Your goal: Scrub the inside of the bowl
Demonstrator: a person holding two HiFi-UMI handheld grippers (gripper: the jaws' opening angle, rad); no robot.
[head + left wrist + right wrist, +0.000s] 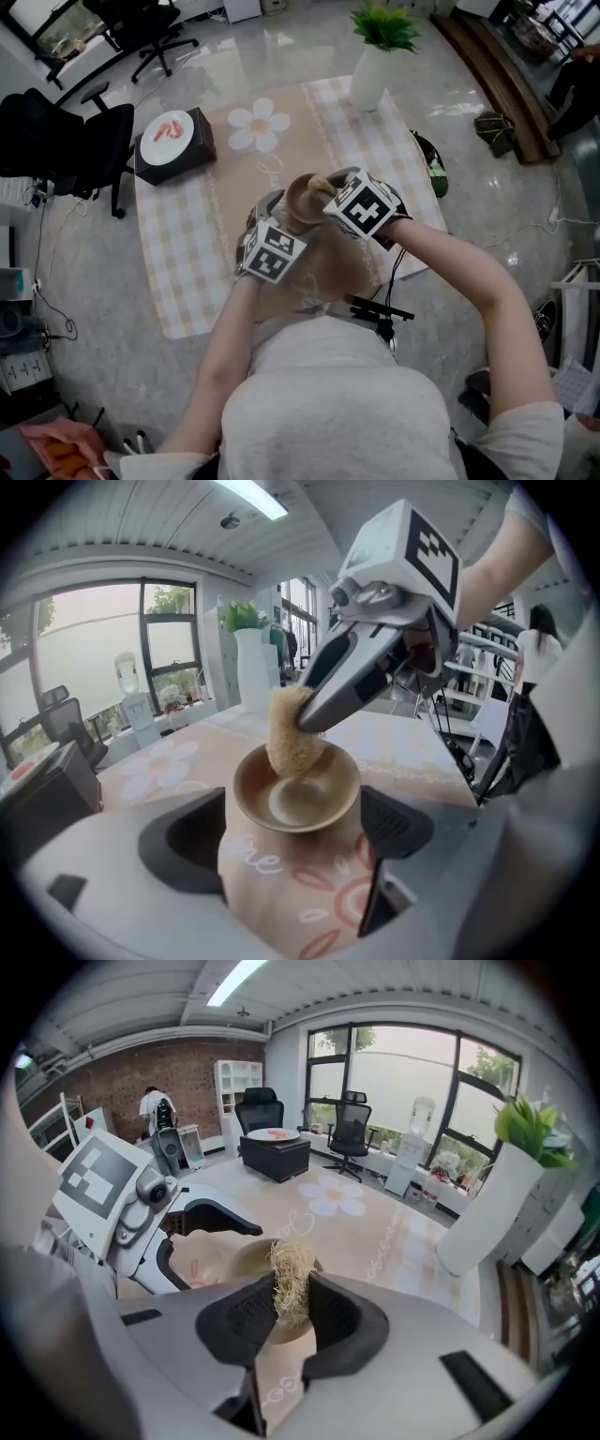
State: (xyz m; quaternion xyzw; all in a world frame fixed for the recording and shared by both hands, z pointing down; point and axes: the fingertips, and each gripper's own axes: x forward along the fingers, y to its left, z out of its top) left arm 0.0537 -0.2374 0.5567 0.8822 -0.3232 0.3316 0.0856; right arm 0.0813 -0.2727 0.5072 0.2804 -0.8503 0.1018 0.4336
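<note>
While the bowl (314, 808) is sitting between the two jaws of the left gripper (294, 819), which are closing on its opposite sides, its open mouth is facing up and a little toward the right gripper (291, 1290). A pale, fibrous scrubber (292, 735) is reaching down over the far rim, and its lower end is pressing against the inner wall of the bowl, just above the lighter flat bottom. The right gripper's jaws are clamping this scrubber tightly, and a tuft of it is sticking up between the dark pads in the right gripper view.

From the head view, the two grippers are meeting close in front of the person's chest, the left one below and left of the bowl, the right one coming in from the upper right, with the right forearm (469, 272) stretching across. The bowl is staying over the near part of a beige checked tablecloth (187, 262); whether it is resting on the cloth or being held just off it cannot be told.

Farther out on the cloth, a white flower print (259, 125) is showing, a black box with a white round top (173, 141) is standing near the far left corner, and a white vase with a green plant (368, 75) is standing at the far right. A black office chair (66, 141) is standing on the floor to the left.
</note>
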